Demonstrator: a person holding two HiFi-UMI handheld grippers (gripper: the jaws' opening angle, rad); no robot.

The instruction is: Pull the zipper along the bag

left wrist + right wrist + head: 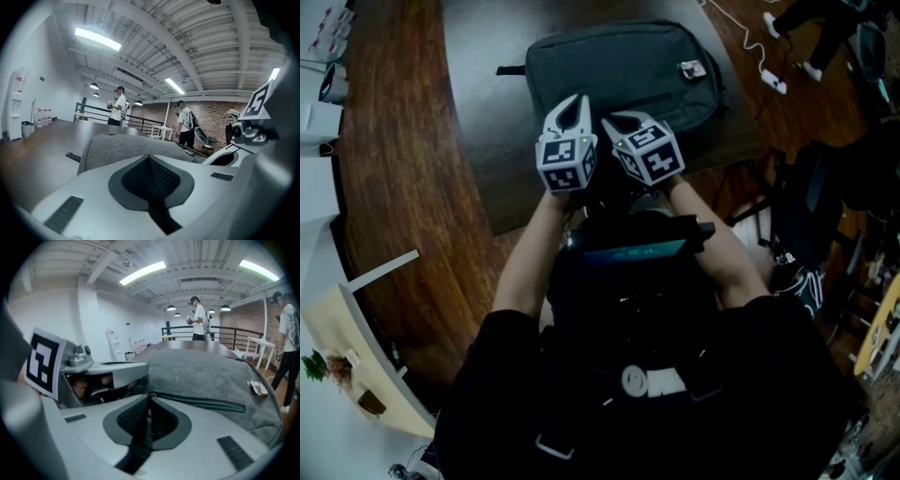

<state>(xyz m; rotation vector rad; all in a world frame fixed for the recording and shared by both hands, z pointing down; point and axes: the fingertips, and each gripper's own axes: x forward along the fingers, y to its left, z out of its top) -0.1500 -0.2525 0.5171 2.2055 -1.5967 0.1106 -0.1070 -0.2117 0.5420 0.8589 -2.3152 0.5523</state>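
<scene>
grasping step: right hand-held gripper (617,122) clenched on zipper pull (151,394) at near edge of bag (619,70), upper middle on surface (394,150); left hand-held gripper (577,101) clenched shut beside it. next, likely: draw pull steadily along zipper (201,402).

We see the bag (619,66) as matt grey woven cloth, slightly fuzzy. Zipper (201,402): smooth dark-green tape. Worktop (403,169): brown wood grain, slight sheen. Left tool (151,159) and right tool (150,395): smooth matt light-grey plastic; pads (129,416) dark, knurled.
</scene>
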